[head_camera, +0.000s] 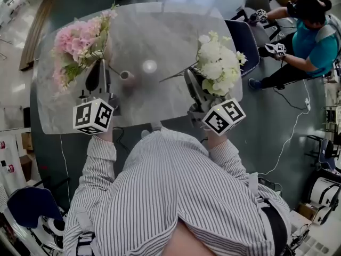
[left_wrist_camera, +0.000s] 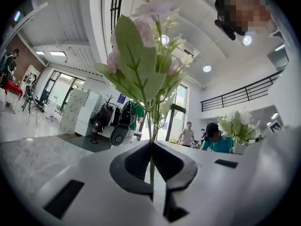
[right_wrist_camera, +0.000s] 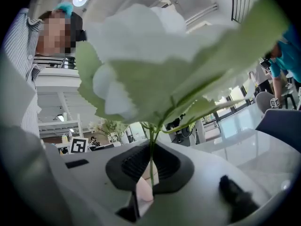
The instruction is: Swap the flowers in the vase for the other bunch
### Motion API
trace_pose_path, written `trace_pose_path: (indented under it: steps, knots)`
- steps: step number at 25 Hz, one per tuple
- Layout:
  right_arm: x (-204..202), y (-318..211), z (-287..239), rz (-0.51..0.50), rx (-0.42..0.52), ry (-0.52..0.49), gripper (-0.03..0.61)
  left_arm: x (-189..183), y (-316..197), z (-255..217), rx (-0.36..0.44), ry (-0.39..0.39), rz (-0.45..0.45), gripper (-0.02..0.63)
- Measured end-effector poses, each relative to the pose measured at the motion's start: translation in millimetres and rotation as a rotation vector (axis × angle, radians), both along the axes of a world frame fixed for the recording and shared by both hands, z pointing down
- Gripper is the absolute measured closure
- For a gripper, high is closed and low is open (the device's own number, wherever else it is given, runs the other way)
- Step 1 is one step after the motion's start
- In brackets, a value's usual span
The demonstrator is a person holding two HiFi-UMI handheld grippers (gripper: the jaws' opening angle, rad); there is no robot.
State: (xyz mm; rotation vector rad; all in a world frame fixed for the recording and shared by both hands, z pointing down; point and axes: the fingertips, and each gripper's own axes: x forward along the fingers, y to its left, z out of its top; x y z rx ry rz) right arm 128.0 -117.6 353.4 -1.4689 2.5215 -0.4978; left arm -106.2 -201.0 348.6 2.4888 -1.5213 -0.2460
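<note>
Looking down from my head, I get the whole layout. The small vase [head_camera: 127,76] stands upright on the gray table [head_camera: 160,31], between my two tongs and touching neither. Only this view shows the vase.

My left tongs [head_camera: 98,78] sit just left of the vase. The pink flowers [head_camera: 80,41] fan out beyond them toward the table's far left corner. My right tongs [head_camera: 193,85] sit well to the right of the vase, and the white flowers [head_camera: 218,65] spread out near the table's right edge. Both bunches are clear of the vase, and the left tongs are the nearer to it.

The head view cannot show me the grips themselves; the two gripper views do. In the left gripper view, the jaws of my left tongs [left_wrist_camera: 151,161] are pressed together on a thin green stem. The pink flowers [left_wrist_camera: 146,55] and their broad leaves rise straight up from that pinch. In the right gripper view, my right tongs [right_wrist_camera: 150,166] are likewise clamped on slim green stems. The white flowers [right_wrist_camera: 155,65] and pale leaves fill most of the frame above them.

Beyond the table's right side, well away from everything I hold, another person in a teal shirt [head_camera: 314,41] is seated.
</note>
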Motion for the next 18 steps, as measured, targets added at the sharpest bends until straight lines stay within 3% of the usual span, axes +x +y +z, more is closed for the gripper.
trace_pose_path:
  steps: [5, 9, 14, 18]
  knots:
    - [-7.8, 3.1, 11.5, -0.012, -0.029, 0.009, 0.552, 2.0, -9.2, 12.6, -0.017, 0.008, 0.01, 0.594]
    - [16.0, -3.9, 25.2, -0.015, -0.072, 0.01, 0.552, 29.9, -22.9, 28.2, -0.051, -0.002, 0.019, 0.594]
    - [-7.8, -2.6, 33.7, -0.015, -0.09, 0.011, 0.552, 8.9, -23.0, 38.8, -0.06, 0.0, 0.029, 0.594]
    - [20.1, -5.5, 45.4, -0.022, -0.121, 0.008, 0.551, 45.1, -23.9, 54.0, -0.095, -0.017, 0.04, 0.594]
